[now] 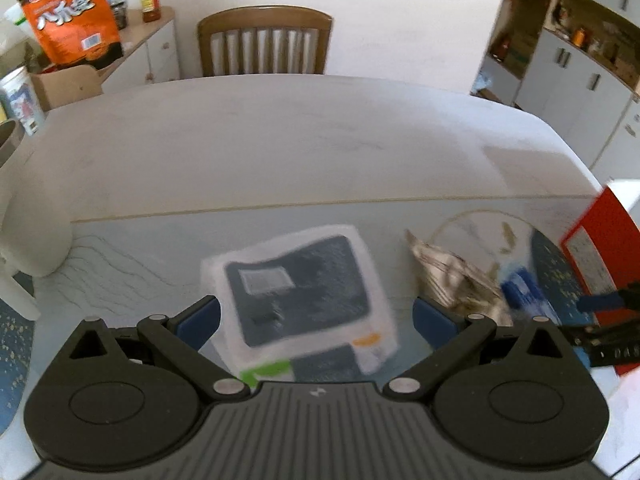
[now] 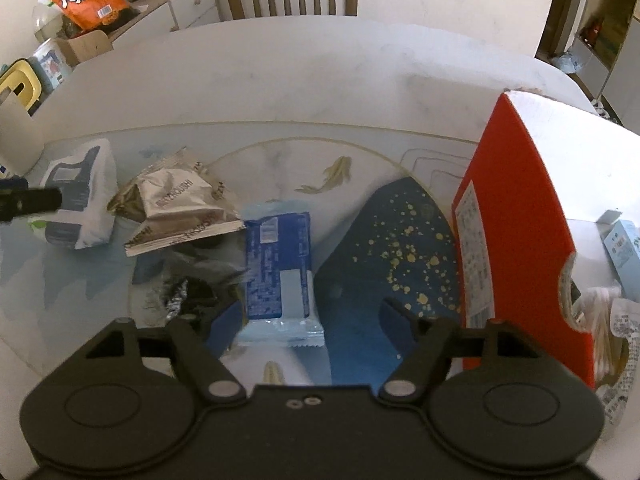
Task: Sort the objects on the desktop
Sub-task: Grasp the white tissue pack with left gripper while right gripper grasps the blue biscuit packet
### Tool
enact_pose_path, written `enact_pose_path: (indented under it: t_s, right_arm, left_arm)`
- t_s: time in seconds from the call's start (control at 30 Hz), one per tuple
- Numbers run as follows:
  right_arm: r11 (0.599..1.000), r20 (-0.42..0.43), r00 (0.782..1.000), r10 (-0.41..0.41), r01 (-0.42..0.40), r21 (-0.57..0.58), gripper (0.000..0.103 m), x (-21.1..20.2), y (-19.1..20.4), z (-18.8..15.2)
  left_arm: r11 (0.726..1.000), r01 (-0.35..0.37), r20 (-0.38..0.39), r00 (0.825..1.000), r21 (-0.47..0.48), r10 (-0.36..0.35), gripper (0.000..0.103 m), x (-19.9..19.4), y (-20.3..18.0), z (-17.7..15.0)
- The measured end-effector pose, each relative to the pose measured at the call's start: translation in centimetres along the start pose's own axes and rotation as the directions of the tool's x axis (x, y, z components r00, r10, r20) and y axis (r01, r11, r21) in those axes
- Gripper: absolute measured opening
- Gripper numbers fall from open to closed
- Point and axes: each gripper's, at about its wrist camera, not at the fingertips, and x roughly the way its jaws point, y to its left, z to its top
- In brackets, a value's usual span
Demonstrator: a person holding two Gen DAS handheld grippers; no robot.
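A white packet with a dark blue print (image 1: 304, 292) lies blurred on the desk mat, between the fingers of my left gripper (image 1: 316, 320), whose jaws stand wide apart. The same white packet (image 2: 78, 200) shows at the left of the right wrist view. My right gripper (image 2: 310, 316) is open over a blue wrapped packet (image 2: 278, 264); its right finger is well clear of the wrapper. Between the two packets lies a silver-brown snack bag (image 2: 180, 204), with a crumpled black wrapper (image 2: 188, 292) in front of it. The snack bag (image 1: 452, 276) sits just right of my left gripper.
A tall red and white box (image 2: 516, 220) stands at the right edge of the mat, with paper and a pale blue carton (image 2: 624, 248) inside. Beyond the fish-print mat (image 2: 336, 176) the white table (image 1: 280, 140) runs to a wooden chair (image 1: 266, 40). An orange bag (image 1: 74, 16) stands on a side cabinet.
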Motion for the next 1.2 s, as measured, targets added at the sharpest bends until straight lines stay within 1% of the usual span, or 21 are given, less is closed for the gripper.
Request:
enact_pose_path:
  t_s: [0.1,0.2,0.27,0.33,0.47,0.53,0.63,0.67,0.7,0.77,0.83,0.87,0.9,0.97,1.03,1.13,1.2]
  right_arm:
    - [1.0,-0.008,1.0,0.005,-0.005,0.004,0.068,0.4,-0.2,0.2]
    - [1.0,-0.008,1.0,0.015,-0.015,0.001,0.068,0.5,-0.2,0.4]
    - [1.0,-0.01,1.0,0.023,-0.023,-0.002,0.067,0.5,-0.1,0.5]
    - [0.999,-0.017,0.999,0.032,-0.032,-0.009,0.067,0.7,0.1,0.5]
    - [0.999,-0.029,0.999,0.027,-0.028,-0.036,0.066,1.2,0.6,0.4]
    - [0.998,-0.03,0.999,0.025,-0.026,-0.051,0.066,1.3,0.9,0.5]
    - [0.998,-0.032,0.999,0.024,-0.026,-0.062,0.063,1.3,1.1,0.6]
    - [0.997,-0.033,0.999,0.02,-0.022,-0.07,0.062,1.3,1.2,0.6]
    - [0.997,-0.031,0.999,0.014,-0.016,-0.08,0.06,1.4,1.3,0.6]
    - [0.995,-0.03,1.0,0.0,-0.003,-0.103,0.057,1.4,1.6,0.5]
    - [0.993,-0.03,0.999,-0.011,0.008,-0.117,0.056,1.4,1.8,0.4]
    - [0.992,-0.029,0.999,-0.017,0.014,-0.122,0.055,1.3,1.9,0.3]
    - [0.992,-0.027,0.999,-0.023,0.019,-0.127,0.053,1.3,2.0,0.3]
    - [0.992,-0.026,0.999,-0.025,0.022,-0.123,0.051,1.2,1.9,0.2]
    - [0.993,-0.025,0.999,-0.028,0.025,-0.118,0.043,1.1,1.8,0.2]
    - [0.993,-0.024,0.999,-0.03,0.027,-0.111,0.039,0.9,1.8,0.1]
    - [0.994,-0.026,0.999,-0.03,0.028,-0.106,0.038,0.8,1.7,0.0]
  left_arm:
    - [0.999,-0.016,-0.006,1.0,-0.036,0.015,0.103,0.5,1.3,0.3]
    - [0.994,-0.027,-0.037,0.999,-0.104,0.024,0.103,1.2,3.0,0.1]
    - [0.99,-0.033,-0.045,0.999,-0.138,0.027,0.103,1.4,3.8,-0.2]
    - [0.99,-0.046,-0.045,0.998,-0.136,0.041,0.103,1.4,4.0,-0.4]
    - [0.991,-0.046,-0.046,0.998,-0.127,0.041,0.103,1.8,3.9,-0.5]
    - [0.99,-0.049,-0.061,0.997,-0.132,0.041,0.102,2.3,3.9,-0.6]
    - [0.988,-0.041,-0.069,0.997,-0.146,0.031,0.102,2.8,4.4,-0.4]
    - [0.989,-0.043,-0.07,0.997,-0.144,0.033,0.1,2.9,4.4,-0.5]
    - [0.989,-0.043,-0.072,0.997,-0.144,0.033,0.098,3.1,4.4,-0.5]
    - [0.988,-0.038,-0.078,0.997,-0.147,0.026,0.086,3.4,4.5,-0.6]
    - [0.987,-0.034,-0.081,0.997,-0.155,0.022,0.079,3.5,4.6,-0.6]
    - [0.987,-0.03,-0.082,0.996,-0.16,0.017,0.073,3.6,4.6,-0.7]
    - [0.986,-0.021,-0.08,0.997,-0.166,0.008,0.069,3.6,4.7,-0.8]
    - [0.985,-0.001,-0.075,0.997,-0.172,-0.012,0.056,3.7,4.7,-0.8]
    - [0.986,0.012,-0.07,0.997,-0.169,-0.024,0.051,3.6,4.5,-0.8]
    - [0.984,0.026,-0.06,0.998,-0.174,-0.037,0.038,3.5,4.4,-0.9]
    - [0.983,0.027,-0.053,0.998,-0.18,-0.037,0.033,3.4,4.4,-1.0]
